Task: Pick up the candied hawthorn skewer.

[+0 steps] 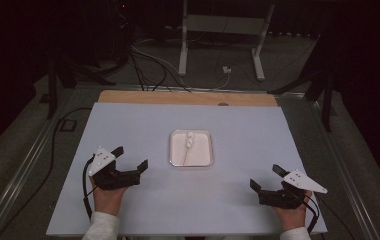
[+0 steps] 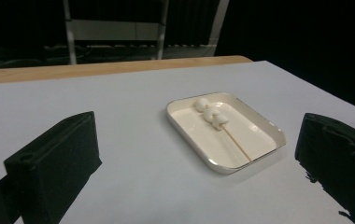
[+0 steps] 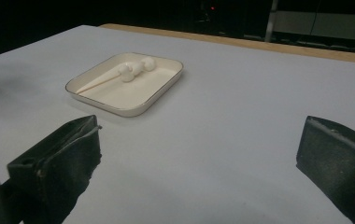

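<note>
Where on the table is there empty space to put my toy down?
Lots of room. The white table top is bare on every side of the tray: the far strip by the wooden edge, and both sides. The only busy spots are the tray, holding the marshmallow skewer, and the near corners with the left tongs and right tongs.

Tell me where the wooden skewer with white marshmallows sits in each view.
High view: wooden skewer with white marshmallows in the center.
Left gripper view: skewer right of center.
Right gripper view: skewer upper left.
Shared landmark: the white rectangular tray holding it.
</note>
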{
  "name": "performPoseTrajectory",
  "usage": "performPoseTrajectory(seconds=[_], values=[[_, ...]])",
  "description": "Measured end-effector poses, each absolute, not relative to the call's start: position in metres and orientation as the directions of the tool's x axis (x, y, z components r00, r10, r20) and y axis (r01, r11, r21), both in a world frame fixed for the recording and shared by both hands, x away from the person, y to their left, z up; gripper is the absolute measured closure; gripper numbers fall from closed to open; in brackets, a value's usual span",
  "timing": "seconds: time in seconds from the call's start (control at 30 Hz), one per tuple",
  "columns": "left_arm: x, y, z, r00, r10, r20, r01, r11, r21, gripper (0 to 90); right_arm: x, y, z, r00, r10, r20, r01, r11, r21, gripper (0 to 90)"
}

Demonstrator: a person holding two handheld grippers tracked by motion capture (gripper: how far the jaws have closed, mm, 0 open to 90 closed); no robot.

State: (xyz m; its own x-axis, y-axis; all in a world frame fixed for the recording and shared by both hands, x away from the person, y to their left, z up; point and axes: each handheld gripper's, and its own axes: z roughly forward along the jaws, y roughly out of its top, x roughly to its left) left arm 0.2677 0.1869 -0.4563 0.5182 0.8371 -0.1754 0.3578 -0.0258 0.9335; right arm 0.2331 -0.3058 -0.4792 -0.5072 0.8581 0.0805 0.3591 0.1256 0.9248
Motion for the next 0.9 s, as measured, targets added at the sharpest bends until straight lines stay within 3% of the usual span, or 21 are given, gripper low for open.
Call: performPoseTrajectory(seconds=[0.9], values=[[0.326, 0.117, -0.469, 0.566, 0.797, -0.209, 0.502, -0.132, 0.855, 1.7, 0.233, -0.306, -0.480, -0.474, 0.878, 0.075, 0.364, 0.117, 0.924, 0.0]])
